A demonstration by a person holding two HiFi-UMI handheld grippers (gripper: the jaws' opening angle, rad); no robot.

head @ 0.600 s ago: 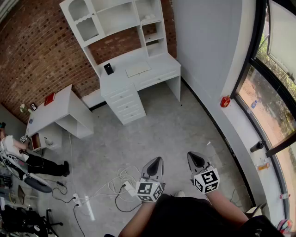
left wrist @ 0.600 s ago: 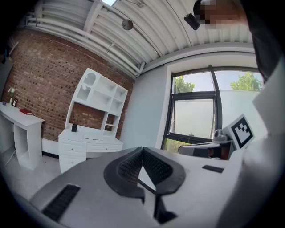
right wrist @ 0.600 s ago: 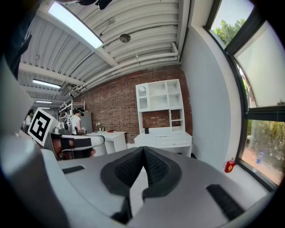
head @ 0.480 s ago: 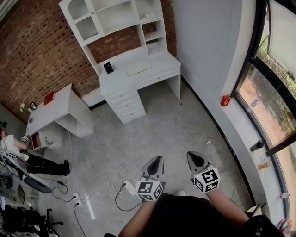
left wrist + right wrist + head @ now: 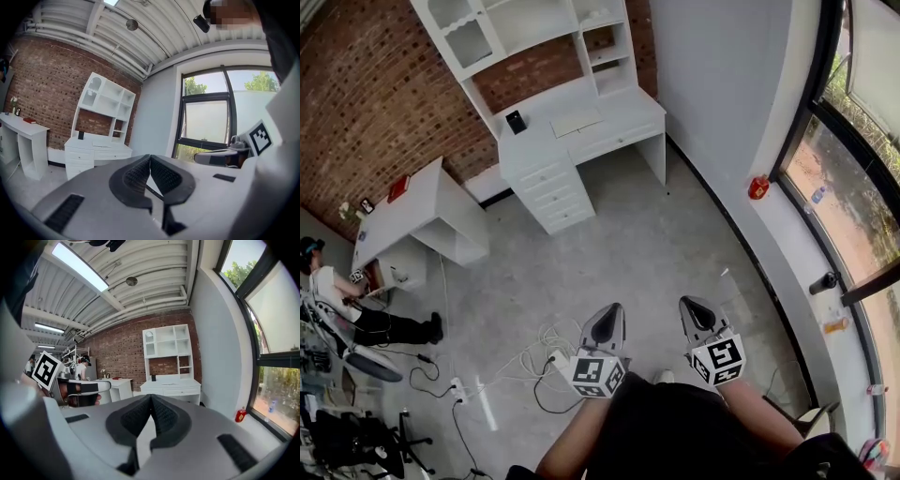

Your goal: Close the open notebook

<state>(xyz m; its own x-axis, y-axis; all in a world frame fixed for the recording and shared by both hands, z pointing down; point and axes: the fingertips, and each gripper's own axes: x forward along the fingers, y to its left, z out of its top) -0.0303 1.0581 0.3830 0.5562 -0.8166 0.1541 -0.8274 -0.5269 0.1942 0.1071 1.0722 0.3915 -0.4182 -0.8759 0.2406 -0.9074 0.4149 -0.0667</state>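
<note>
The notebook [image 5: 578, 120] is a pale flat shape on the top of the white desk with a hutch [image 5: 581, 141], far across the room against the brick wall. My left gripper [image 5: 607, 321] and right gripper [image 5: 693, 312] are held side by side close to my body, well away from the desk. Both point toward it. In the left gripper view the left gripper [image 5: 149, 158] has its jaws shut with nothing between them. The right gripper [image 5: 151, 397] is likewise shut and empty. The desk [image 5: 171, 385] stands straight ahead in the right gripper view.
A small black object [image 5: 516, 122] stands on the desk. A second white table [image 5: 412, 216] stands to the left, and a person [image 5: 337, 300] sits beyond it. Cables and a power strip [image 5: 525, 370] lie on the grey floor ahead. A window ledge with a red object [image 5: 758, 187] runs along the right.
The head view has shifted a little, so the desk sits slightly further left and up. Both grippers stay shut in front of my body.
</note>
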